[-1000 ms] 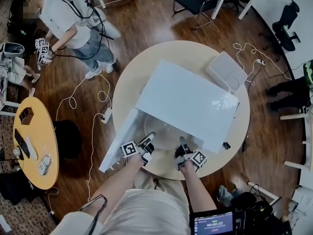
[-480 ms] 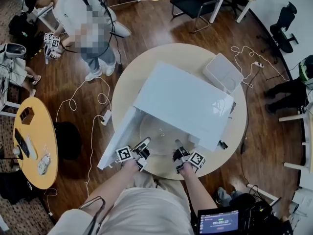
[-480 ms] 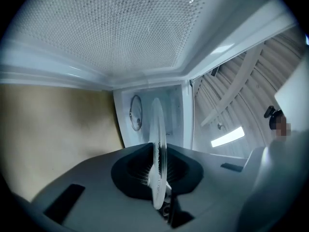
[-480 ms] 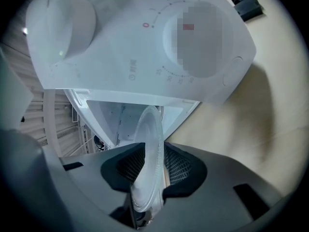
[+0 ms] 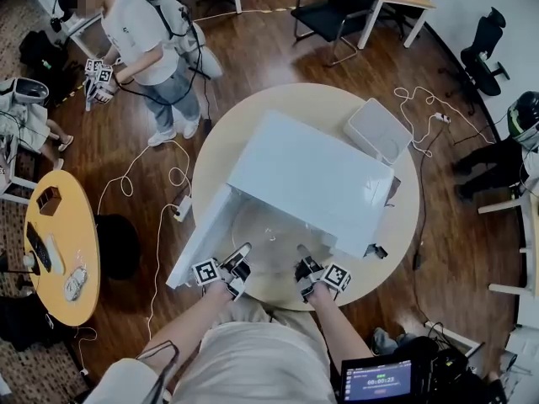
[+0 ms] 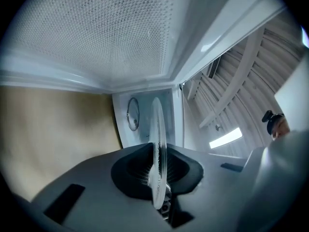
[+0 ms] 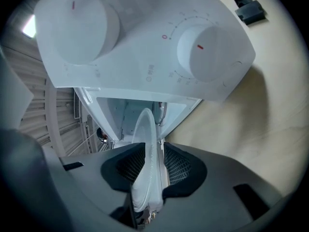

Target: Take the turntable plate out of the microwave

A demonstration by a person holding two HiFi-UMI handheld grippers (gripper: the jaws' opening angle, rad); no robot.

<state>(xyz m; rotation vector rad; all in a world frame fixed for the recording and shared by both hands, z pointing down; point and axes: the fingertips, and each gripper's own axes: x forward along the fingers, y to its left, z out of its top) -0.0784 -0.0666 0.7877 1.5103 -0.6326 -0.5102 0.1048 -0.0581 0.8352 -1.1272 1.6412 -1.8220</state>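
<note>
Pinching the turntable plate (image 5: 274, 236) by opposite rims with left gripper (image 5: 238, 259) and right gripper (image 5: 305, 262), jaws pressed on glass. Seemingly partly drawn out of the microwave (image 5: 312, 175), above the tabletop's (image 5: 215, 154) near edge. Remaining: pulling clear, setting down.

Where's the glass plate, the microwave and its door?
glass plate (image 6: 158, 139), left gripper view, on its thin edge.
microwave (image 5: 316, 175), head view, on its white top.
door (image 5: 200, 238), head view, on its open panel's middle.

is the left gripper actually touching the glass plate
Touching. The left gripper view shows the turntable plate edge-on inside the left gripper, with both jaws closed against its rim and no gap.
</note>
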